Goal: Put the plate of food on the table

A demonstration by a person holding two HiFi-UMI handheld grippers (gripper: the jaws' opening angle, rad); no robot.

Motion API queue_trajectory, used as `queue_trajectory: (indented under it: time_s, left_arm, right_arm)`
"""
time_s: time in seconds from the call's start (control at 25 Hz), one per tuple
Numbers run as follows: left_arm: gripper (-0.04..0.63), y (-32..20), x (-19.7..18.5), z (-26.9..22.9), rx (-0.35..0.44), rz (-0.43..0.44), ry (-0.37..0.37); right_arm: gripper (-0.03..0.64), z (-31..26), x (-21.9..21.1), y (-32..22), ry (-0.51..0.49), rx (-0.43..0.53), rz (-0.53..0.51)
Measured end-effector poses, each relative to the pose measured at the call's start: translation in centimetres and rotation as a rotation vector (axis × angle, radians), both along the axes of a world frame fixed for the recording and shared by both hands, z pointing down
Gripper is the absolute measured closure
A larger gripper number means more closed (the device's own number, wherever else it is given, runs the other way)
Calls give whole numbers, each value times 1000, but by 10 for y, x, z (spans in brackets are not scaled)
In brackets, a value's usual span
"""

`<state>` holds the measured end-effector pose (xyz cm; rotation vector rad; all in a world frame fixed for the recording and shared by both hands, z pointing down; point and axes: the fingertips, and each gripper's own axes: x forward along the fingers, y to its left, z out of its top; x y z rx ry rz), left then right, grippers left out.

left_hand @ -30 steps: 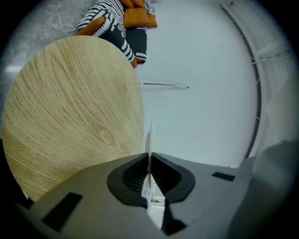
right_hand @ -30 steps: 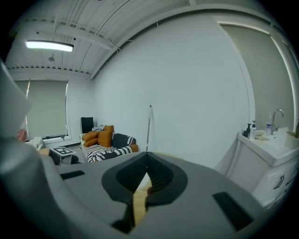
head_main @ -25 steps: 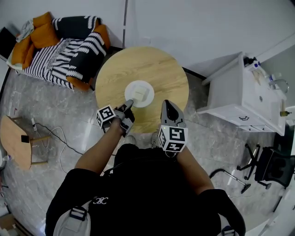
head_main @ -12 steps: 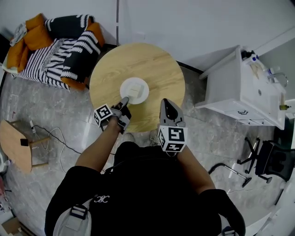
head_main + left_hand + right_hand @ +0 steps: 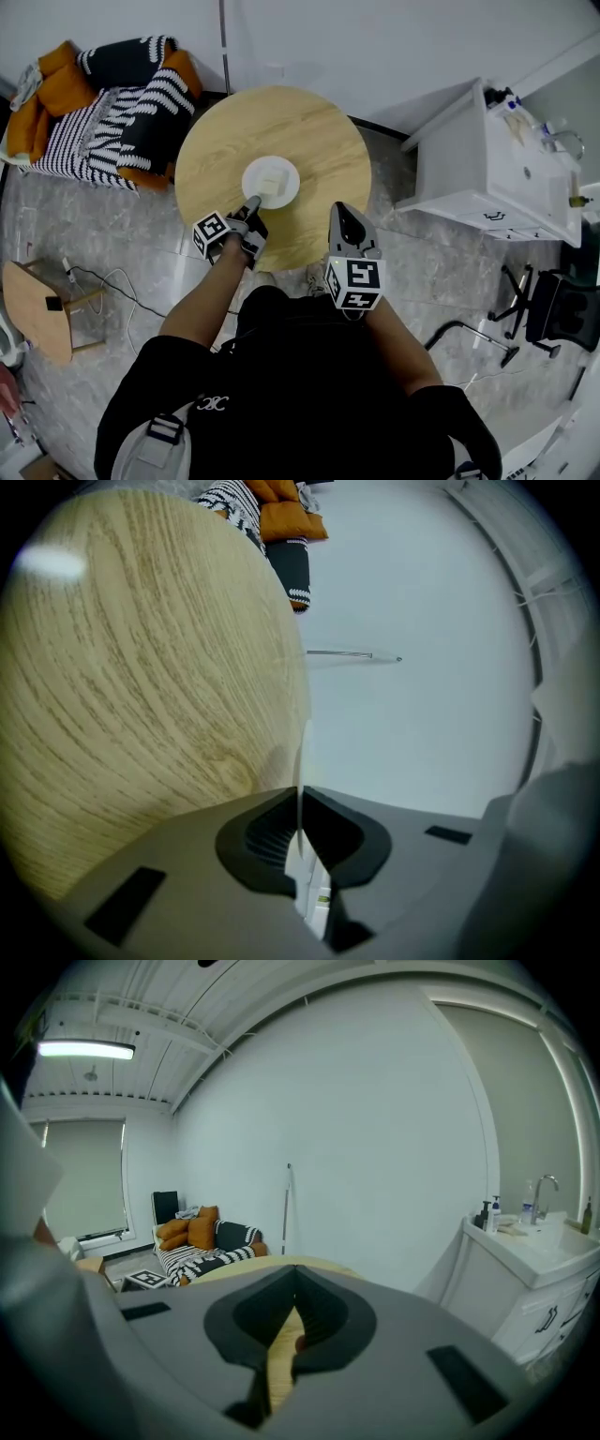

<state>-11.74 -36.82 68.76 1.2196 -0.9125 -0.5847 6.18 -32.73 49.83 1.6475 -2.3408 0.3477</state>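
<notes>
A white plate (image 5: 290, 192) carrying a pale square piece of food (image 5: 272, 179) sits near the middle of the round wooden table (image 5: 309, 131). My left gripper (image 5: 252, 203) is shut on the plate's near rim. In the left gripper view the plate (image 5: 301, 757) shows edge-on between the jaws of the left gripper (image 5: 300, 808), close beside the table top (image 5: 141, 667). Whether the plate rests on the wood, I cannot tell. My right gripper (image 5: 340, 210) hangs over the table's near right edge, shut and empty. The right gripper (image 5: 293, 1312) shows only a strip of table beyond its jaws.
A sofa with striped and orange cushions (image 5: 103, 103) stands left of the table. A white sink cabinet (image 5: 487, 159) is at the right, with a black office chair (image 5: 553, 314) nearer me. A small wooden side table (image 5: 42, 309) and a cable lie on the floor at left.
The head view has drifted a little, so the table sits slightly left and higher in the picture. The left gripper stays shut on the plate's rim; the right gripper has barely moved.
</notes>
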Motion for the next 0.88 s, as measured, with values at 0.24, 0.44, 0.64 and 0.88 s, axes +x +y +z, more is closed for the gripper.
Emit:
queue_trajectory:
  time_s: [0.24,0.44,0.64,0.88]
  left_arm:
    - [574,-3,4,6,-18,0,-7]
    - [574,-4,5,11,-20,4,-14]
    - [574,-6,4,14,-29,-16,-20]
    - [574,-4,0,23,-65,-29,-48]
  right_arm:
    - [612,2,5,1,0,-6,15]
    - [612,3,7,3,1,-8,18]
    - [612,3,11,3,0,-10,21]
    - [612,4,14,3,0,-15,24]
